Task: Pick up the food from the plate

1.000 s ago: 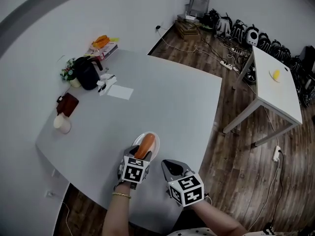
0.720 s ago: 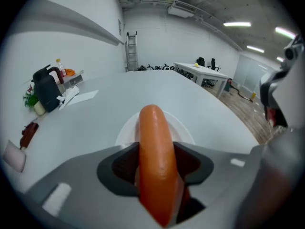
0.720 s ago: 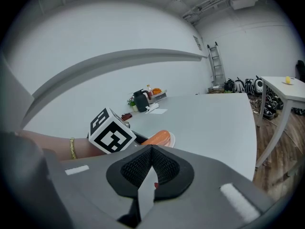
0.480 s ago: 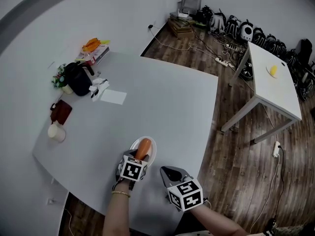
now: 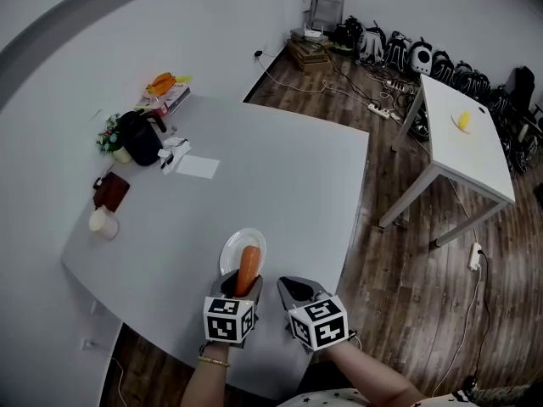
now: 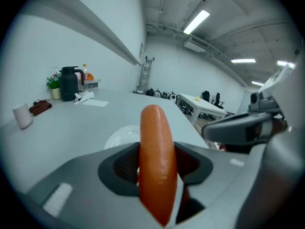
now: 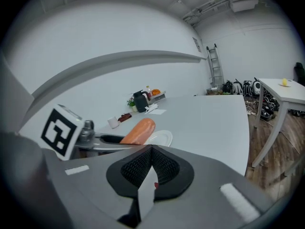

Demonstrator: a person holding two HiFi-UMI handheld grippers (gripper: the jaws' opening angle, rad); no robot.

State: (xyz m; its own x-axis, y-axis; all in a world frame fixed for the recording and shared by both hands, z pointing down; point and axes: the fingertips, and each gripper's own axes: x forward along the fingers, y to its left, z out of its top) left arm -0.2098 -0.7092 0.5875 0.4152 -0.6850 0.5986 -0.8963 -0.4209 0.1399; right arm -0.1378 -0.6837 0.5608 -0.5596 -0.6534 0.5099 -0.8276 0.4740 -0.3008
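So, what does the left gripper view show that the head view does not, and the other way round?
Only the left gripper view: the dark ribbed pads of the left gripper pressing both sides of the long orange sausage, and the ceiling strip lights. Only the head view: the person's bare left forearm and the black-and-white marker cube on that gripper. Both: the sausage, the round white plate and the grey table.

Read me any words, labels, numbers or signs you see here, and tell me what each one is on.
No text here can be read.
Left marker cube, right marker cube: black-and-white square patterns only, no letters or digits.
Stack of items at the table's far corner: any print is too small to read.
Sheet of paper: looks blank, too small to be sure.
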